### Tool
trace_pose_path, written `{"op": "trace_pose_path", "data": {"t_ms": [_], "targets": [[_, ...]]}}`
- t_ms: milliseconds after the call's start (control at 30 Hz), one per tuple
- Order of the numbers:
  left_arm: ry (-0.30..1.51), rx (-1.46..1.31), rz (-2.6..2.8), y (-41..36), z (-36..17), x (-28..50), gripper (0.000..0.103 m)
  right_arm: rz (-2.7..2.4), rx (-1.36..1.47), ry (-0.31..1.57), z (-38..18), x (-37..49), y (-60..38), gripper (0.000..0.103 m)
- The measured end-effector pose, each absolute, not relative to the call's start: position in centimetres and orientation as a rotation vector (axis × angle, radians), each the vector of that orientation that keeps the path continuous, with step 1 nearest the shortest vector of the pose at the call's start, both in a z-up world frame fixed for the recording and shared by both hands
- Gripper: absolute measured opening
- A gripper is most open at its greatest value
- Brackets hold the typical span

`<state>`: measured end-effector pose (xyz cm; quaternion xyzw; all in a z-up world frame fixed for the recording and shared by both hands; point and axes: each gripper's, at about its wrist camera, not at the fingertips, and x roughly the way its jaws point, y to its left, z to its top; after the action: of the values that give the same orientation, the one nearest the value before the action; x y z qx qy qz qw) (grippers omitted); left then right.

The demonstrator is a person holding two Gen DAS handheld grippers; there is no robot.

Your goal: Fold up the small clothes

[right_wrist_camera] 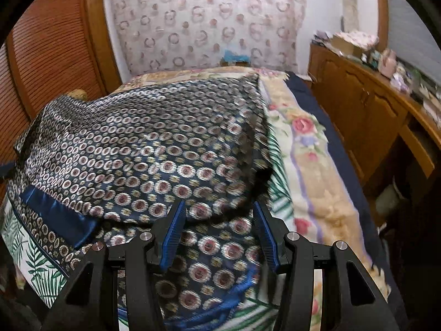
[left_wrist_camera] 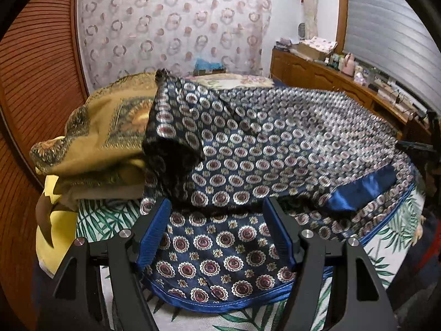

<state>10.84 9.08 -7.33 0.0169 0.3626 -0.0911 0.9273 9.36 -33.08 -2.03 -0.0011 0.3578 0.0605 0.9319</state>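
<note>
left hand-held gripper (left_wrist_camera: pixel 217 215): released, jaws apart over garment hem | right hand-held gripper (right_wrist_camera: pixel 219 218): released, straddling cloth | patterned navy garment (left_wrist_camera: pixel 275 143): spread on bed (right_wrist_camera: pixel 311 176), beside yellow folded clothes (left_wrist_camera: pixel 104 138)

1. No readable text, brand, number or sign on anything in either wrist view.
2. Bottles and boxes on the sideboard (left_wrist_camera: pixel 317 63) are too small and blurred to read.
</note>
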Motion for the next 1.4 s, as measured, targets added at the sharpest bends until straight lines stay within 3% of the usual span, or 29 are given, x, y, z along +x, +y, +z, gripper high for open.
{"op": "trace_pose_path", "data": {"t_ms": [267, 367, 667, 1000, 1200, 1400], "targets": [[0.817, 0.041, -0.177, 8.6, -9.3, 11.9, 0.071, 0.127, 0.041, 0.746, -1.2, 8.9, -34.2, 0.053], [0.853, 0.054, -0.175, 8.2, -9.9, 12.4, 0.072, 0.110, -0.008, 0.765, -1.6, 10.4, -33.0, 0.018], [0.872, 0.072, -0.197, 7.4, -10.2, 12.9, 0.087, 0.112, -0.006, 0.752, -3.0, 12.3, -30.9, 0.018], [0.876, 0.080, -0.208, 7.6, -10.1, 12.8, 0.088, 0.097, -0.072, 0.735, -4.2, 12.7, -29.0, 0.018], [0.762, 0.045, -0.234, 7.8, -7.3, 10.8, 0.073, 0.104, -0.079, 0.734, -4.2, 12.6, -28.8, 0.018], [0.638, 0.038, -0.197, 8.4, -2.9, 9.7, 0.043, 0.103, -0.079, 0.732, -4.2, 12.6, -28.8, 0.018]]}}
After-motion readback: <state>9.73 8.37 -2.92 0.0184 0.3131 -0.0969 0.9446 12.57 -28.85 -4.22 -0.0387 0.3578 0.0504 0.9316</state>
